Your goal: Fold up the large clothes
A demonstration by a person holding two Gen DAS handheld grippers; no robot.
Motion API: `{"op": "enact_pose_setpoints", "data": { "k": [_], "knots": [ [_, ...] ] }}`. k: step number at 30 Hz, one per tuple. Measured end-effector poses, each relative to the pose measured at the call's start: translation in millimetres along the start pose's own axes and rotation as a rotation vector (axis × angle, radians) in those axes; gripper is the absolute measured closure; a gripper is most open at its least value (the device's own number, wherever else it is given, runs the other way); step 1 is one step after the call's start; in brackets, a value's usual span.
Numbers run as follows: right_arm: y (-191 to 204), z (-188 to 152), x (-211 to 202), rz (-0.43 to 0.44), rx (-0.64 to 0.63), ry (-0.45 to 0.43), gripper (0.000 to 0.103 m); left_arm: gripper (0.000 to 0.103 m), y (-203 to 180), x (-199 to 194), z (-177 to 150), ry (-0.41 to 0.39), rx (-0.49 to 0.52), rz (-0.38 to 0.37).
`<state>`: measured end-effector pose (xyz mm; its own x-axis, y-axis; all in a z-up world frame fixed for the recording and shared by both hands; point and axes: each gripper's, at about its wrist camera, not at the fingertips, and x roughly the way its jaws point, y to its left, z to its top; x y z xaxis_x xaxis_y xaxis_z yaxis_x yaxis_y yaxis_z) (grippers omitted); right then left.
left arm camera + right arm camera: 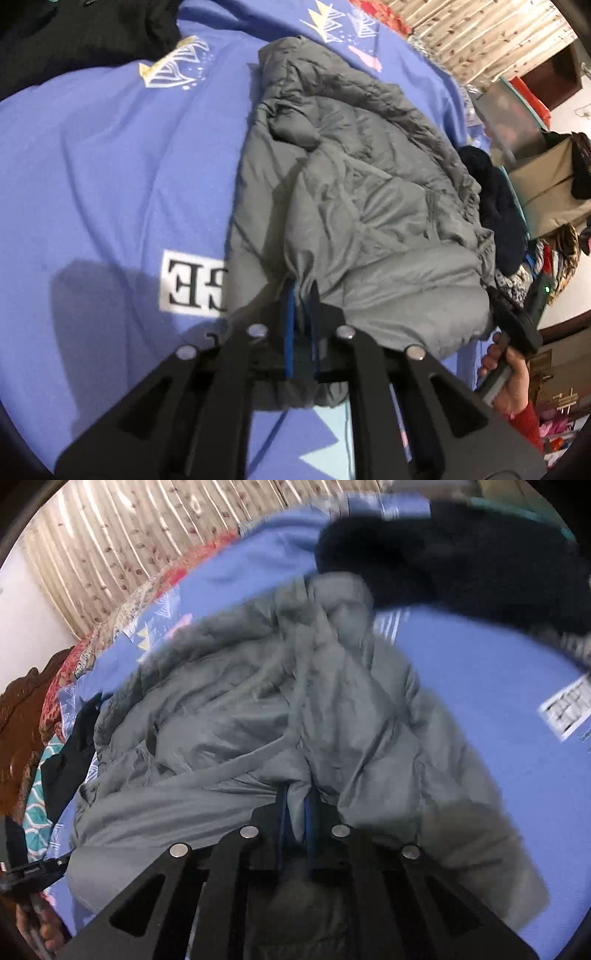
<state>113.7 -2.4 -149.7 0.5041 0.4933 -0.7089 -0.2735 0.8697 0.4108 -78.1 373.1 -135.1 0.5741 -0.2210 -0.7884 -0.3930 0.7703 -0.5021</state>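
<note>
Grey padded jacket (369,192) lies crumpled on the blue bedspread (110,166), directly ahead of both tools. Left hand-held gripper (301,295): jaws together, clamped on a gathered fold of the jacket's near edge. Right hand-held gripper (295,797): also pinched on a bunch of the jacket's near hem, cloth visible between the blue pads.

Handling, judged: soft, puffy, light, slick shell; likely to slide and spring back, so grip at hems or seams, not mid-panel.

Room: open bedspread to the left of the left hand-held gripper. Black garment (461,554) beyond the jacket's far end; dark clothing (491,199) crowds its right side near the bed edge.
</note>
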Motion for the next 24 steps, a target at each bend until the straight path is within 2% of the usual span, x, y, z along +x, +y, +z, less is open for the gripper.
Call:
{"op": "enact_pose_setpoints", "data": {
  "k": [3,5,6,8,12,14,16,18,19,21,23,24],
  "knots": [
    [-3.5,-1.7,-28.3,0.047,0.021,-0.054,0.048,0.096,4.8,-17.5,0.6,-0.02,-0.023,-0.036],
    [-7.5,-4.6,-54.0,0.053,0.023,-0.124,0.031,0.096,4.9,-32.7,1.2,-0.053,-0.019,-0.058],
    [-7.9,-5.8,-62.6,0.051,0.02,-0.144,0.029,0.095,4.4,-40.1,2.2,-0.071,-0.014,-0.062],
    [-7.2,-7.2,-72.4,0.053,0.009,-0.163,0.028,0.095,-0.8,-52.9,4.9,-0.108,-0.001,-0.06],
    [9.9,-5.7,-68.1,0.066,-0.067,-0.103,0.028,0.095,-23.1,-70.8,14.6,-0.169,0.035,-0.091],
    [12.3,-4.3,-57.3,0.084,-0.066,-0.071,0.028,0.095,-34.3,-73.8,16.9,-0.182,0.045,-0.127],
    [20.3,-3.1,-40.9,0.138,-0.059,-0.017,0.028,0.095,-53.5,-67.5,14.9,-0.159,0.099,-0.152],
    [23.1,-3.2,-31.9,0.166,-0.057,-0.008,0.028,0.095,-67.1,-53.3,9.3,-0.116,0.145,-0.143],
    [21.8,-2.3,-22.8,0.157,-0.048,-0.001,0.028,0.095,-71.2,-41.6,5.6,-0.081,0.153,-0.143],
    [12.3,0.8,-6.9,0.08,-0.022,0.011,0.028,0.095,-73.8,-20.1,-1.0,-0.029,0.166,-0.113],
    [-4.2,2.6,7.6,0.002,0.003,0.019,0.032,0.095,-73.2,9.4,-3.9,0.024,0.193,-0.029],
    [-13.3,2.7,13.6,0.007,0.026,0.026,0.032,0.095,-70.3,24.8,-3.5,0.049,0.211,0.01]
  ]
}}
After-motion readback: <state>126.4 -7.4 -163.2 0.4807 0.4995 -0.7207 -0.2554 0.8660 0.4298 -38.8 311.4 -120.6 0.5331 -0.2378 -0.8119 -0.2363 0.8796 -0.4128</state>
